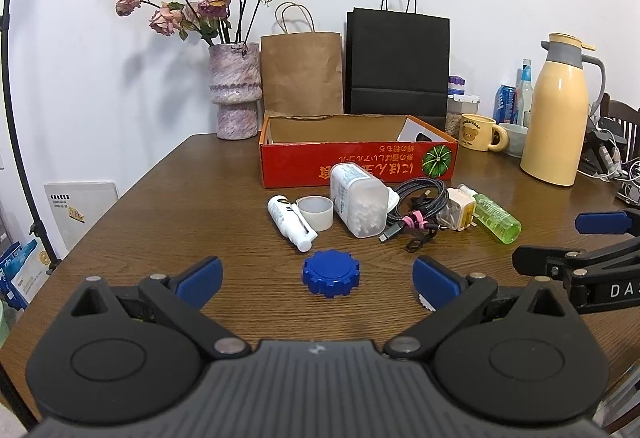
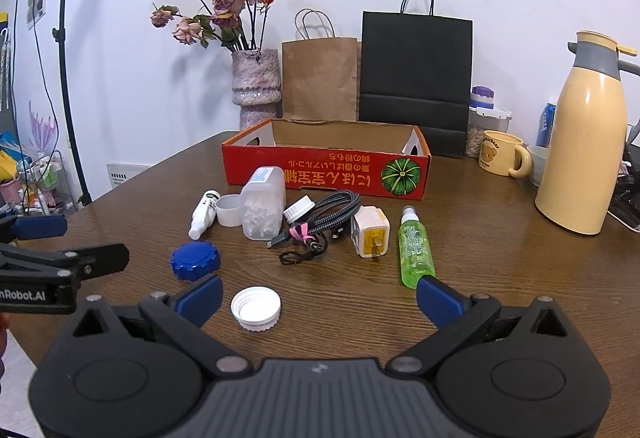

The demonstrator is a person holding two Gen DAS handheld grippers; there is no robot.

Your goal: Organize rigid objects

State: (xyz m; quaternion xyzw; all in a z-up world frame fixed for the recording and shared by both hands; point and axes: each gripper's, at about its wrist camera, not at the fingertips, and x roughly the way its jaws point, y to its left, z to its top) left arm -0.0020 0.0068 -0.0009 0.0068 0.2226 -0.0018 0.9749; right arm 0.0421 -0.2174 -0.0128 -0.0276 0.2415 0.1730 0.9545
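My left gripper is open just above the wooden table, and a blue ridged cap lies between its fingers, untouched. Open as well, my right gripper has a white screw cap lying near its left finger. Further back sit a white small bottle, a translucent cup, a clear swab container, a braided cable, a white charger and a green bottle. Behind these stands an open red cardboard box.
A vase of dried roses, a brown paper bag and a black paper bag line the wall. A yellow thermos and a bear mug stand at the right. The table edge falls away on the left.
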